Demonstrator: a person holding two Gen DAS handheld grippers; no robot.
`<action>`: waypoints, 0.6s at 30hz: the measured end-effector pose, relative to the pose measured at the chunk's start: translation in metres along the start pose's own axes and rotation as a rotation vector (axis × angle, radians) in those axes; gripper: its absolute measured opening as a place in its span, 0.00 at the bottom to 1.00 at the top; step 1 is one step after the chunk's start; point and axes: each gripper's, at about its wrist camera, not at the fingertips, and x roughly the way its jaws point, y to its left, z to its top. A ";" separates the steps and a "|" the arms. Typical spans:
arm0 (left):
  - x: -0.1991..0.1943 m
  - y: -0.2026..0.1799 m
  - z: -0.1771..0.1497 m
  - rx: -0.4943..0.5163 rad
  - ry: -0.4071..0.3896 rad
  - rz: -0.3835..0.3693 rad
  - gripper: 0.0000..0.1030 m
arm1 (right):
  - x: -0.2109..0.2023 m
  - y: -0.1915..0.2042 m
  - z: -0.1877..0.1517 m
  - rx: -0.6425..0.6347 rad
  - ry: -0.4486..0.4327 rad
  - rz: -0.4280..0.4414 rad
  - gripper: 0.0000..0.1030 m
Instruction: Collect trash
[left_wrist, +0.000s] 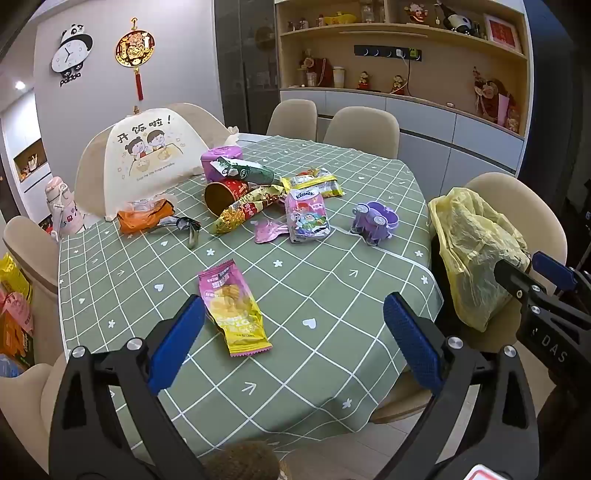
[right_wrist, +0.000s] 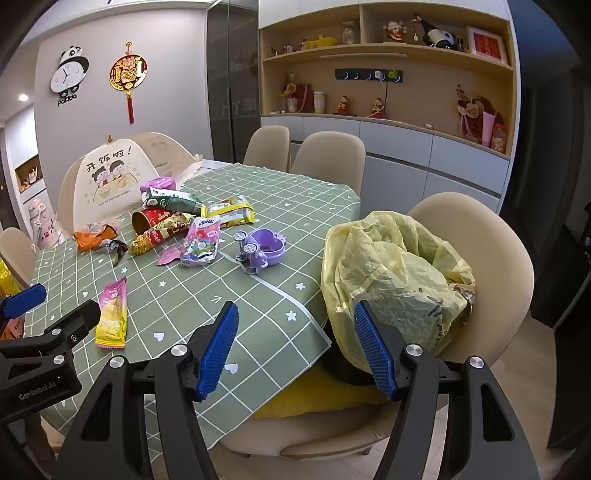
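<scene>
A pink and yellow snack wrapper (left_wrist: 234, 308) lies on the green checked tablecloth (left_wrist: 314, 295), just ahead of my open, empty left gripper (left_wrist: 293, 325); it also shows in the right wrist view (right_wrist: 112, 314). Farther back lies a heap of wrappers (left_wrist: 255, 201) with a red paper cup (left_wrist: 225, 194), a Kleenex pack (left_wrist: 306, 216) and an orange wrapper (left_wrist: 146, 216). A yellow trash bag (right_wrist: 391, 280) sits on the beige chair (right_wrist: 491, 258) at the table's right. My right gripper (right_wrist: 295, 332) is open and empty, its right finger just in front of the bag.
A purple toy (left_wrist: 375, 219) stands right of the heap. A white food cover (left_wrist: 147, 162) and a purple tin (left_wrist: 221, 157) stand at the back left. A pink bottle (left_wrist: 61, 208) is at the left edge. Beige chairs (left_wrist: 362, 129) ring the table.
</scene>
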 end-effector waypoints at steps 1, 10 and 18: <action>0.000 0.000 0.000 0.000 0.000 0.000 0.90 | 0.000 0.000 0.000 0.000 0.001 0.000 0.60; 0.000 0.003 0.001 -0.003 -0.003 -0.003 0.90 | 0.001 0.002 0.000 -0.001 0.006 0.000 0.60; 0.001 0.007 0.000 -0.010 0.002 -0.001 0.90 | 0.001 0.002 -0.001 -0.002 0.008 0.001 0.60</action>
